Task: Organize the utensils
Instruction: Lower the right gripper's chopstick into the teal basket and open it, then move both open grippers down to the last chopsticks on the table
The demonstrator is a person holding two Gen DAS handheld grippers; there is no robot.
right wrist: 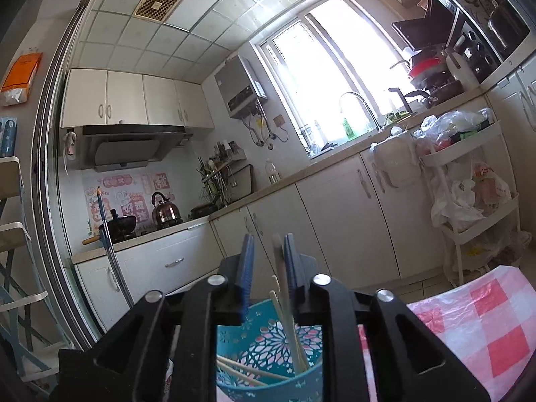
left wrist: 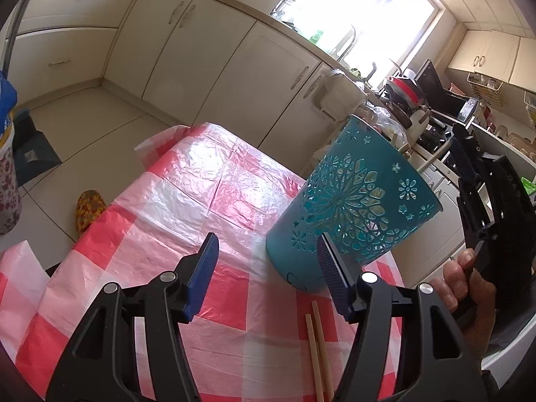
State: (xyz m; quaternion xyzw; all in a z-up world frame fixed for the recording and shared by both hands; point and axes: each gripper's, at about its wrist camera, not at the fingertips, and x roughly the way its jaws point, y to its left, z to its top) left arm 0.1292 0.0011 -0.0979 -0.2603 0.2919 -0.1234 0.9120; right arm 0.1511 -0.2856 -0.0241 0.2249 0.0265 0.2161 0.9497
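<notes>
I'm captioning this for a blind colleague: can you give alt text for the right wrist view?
The right gripper, open, sits above a teal cutout holder with chopsticks in it, one leaning on a finger. Behind are a kitchen counter, a bright window and a red-checked tablecloth.

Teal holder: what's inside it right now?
The right wrist view shows several wooden chopsticks standing in the teal holder, some leaning across it. Its bottom is hidden by the right gripper, so an exact count isn't possible.
</notes>
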